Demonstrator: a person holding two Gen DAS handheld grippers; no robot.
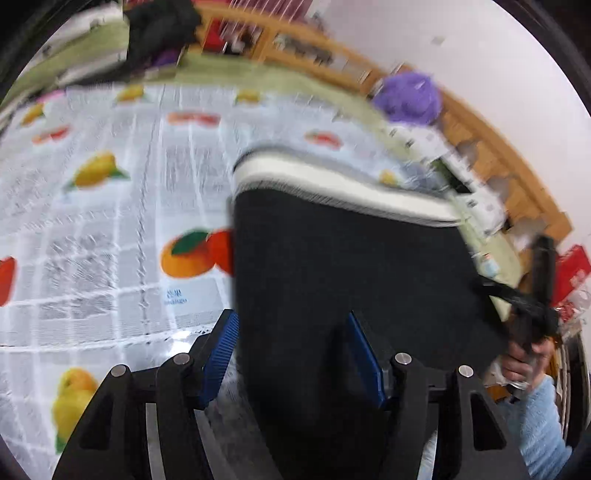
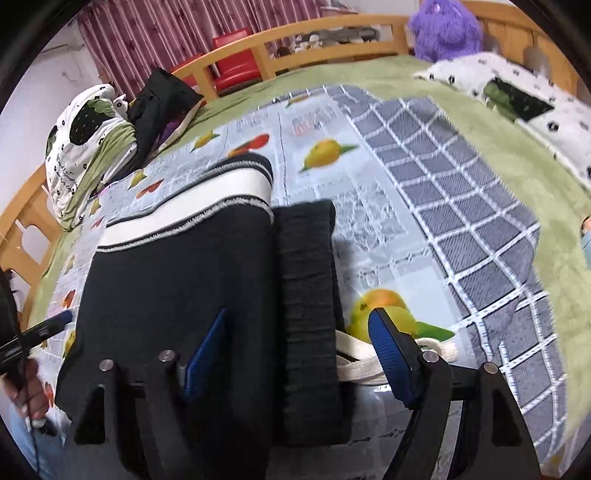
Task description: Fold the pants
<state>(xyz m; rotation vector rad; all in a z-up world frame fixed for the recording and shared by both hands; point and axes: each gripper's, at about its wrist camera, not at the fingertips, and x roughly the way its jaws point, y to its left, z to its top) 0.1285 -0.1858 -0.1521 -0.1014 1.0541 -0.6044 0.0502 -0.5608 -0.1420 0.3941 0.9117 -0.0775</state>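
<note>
The dark pants (image 2: pixel 177 280) lie folded on the fruit-print cloth (image 2: pixel 317 122) spread over the bed (image 2: pixel 498 155), their white-and-dark striped band (image 2: pixel 207 199) at the far end from me. My right-hand view gives what the left cannot: the dark ribbed waistband (image 2: pixel 306 295) lying alongside the folded panel, and a white drawstring (image 2: pixel 360 360) curling out from under it onto the cloth. My right gripper (image 2: pixel 301 352) has its blue fingers (image 2: pixel 389 360) spread wide, one over the dark fabric, the other over the printed fruit, with the waistband between them and nothing pinched. My left gripper (image 1: pixel 295 360) is spread too; that view is blurred, showing the pants (image 1: pixel 351 280) running up between the fingers (image 1: pixel 221 356), one over bare cloth (image 1: pixel 110 221), the other over the fabric. Only the left view catches my right hand (image 1: pixel 524 363) out at the pants' far edge. Farther out, the right view shows a grey checked sheet (image 2: pixel 461 221), the wooden bed frame (image 2: pixel 332 31), a purple plush toy (image 2: pixel 445 27) and a heap of clothes (image 2: pixel 110 147).
</note>
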